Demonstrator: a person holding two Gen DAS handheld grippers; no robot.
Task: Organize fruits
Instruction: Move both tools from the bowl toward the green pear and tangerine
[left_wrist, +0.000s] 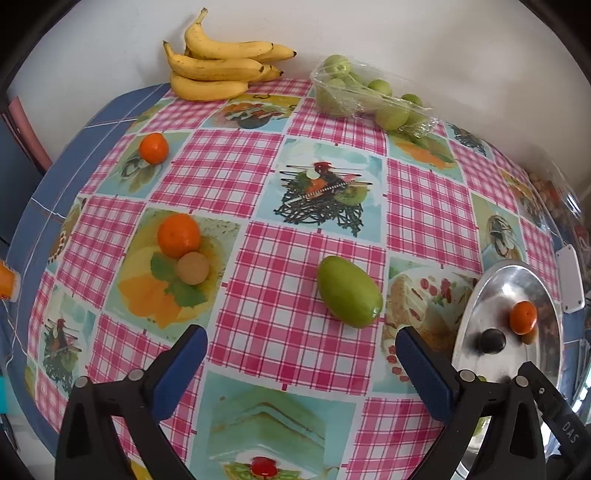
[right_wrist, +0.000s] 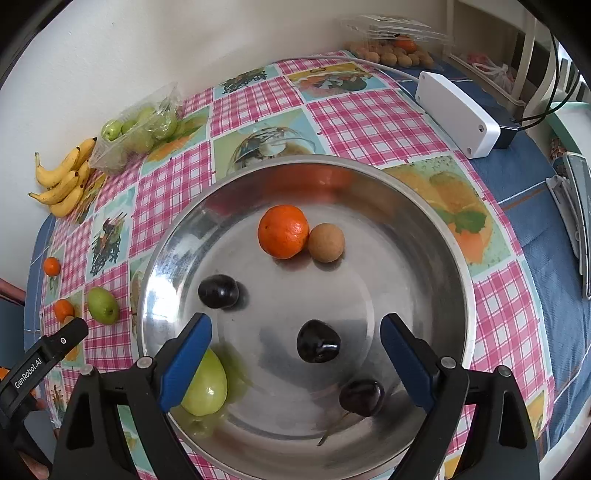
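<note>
My left gripper (left_wrist: 301, 336) stands open above the checked tablecloth, nothing between its blue pads. Just beyond it lies a green oval fruit (left_wrist: 349, 291). Further left are two tangerines (left_wrist: 179, 236) (left_wrist: 154, 147) and a small tan fruit (left_wrist: 192, 268). My right gripper (right_wrist: 295, 325) hangs open over the steel bowl (right_wrist: 388, 258), holding nothing. In the bowl are a tangerine (right_wrist: 283, 231), a tan fruit (right_wrist: 326, 243), three dark plums (right_wrist: 218, 291) (right_wrist: 317, 341) (right_wrist: 362, 398) and a pale green fruit (right_wrist: 205, 387) partly behind the left finger.
Bananas (left_wrist: 218, 62) and a plastic pack of green fruits (left_wrist: 365, 96) lie against the back wall. A white box (right_wrist: 458, 114) with a cable sits behind the bowl, and a clear tub of small tan fruits (right_wrist: 395, 40) beyond it. The table edge curves at the left.
</note>
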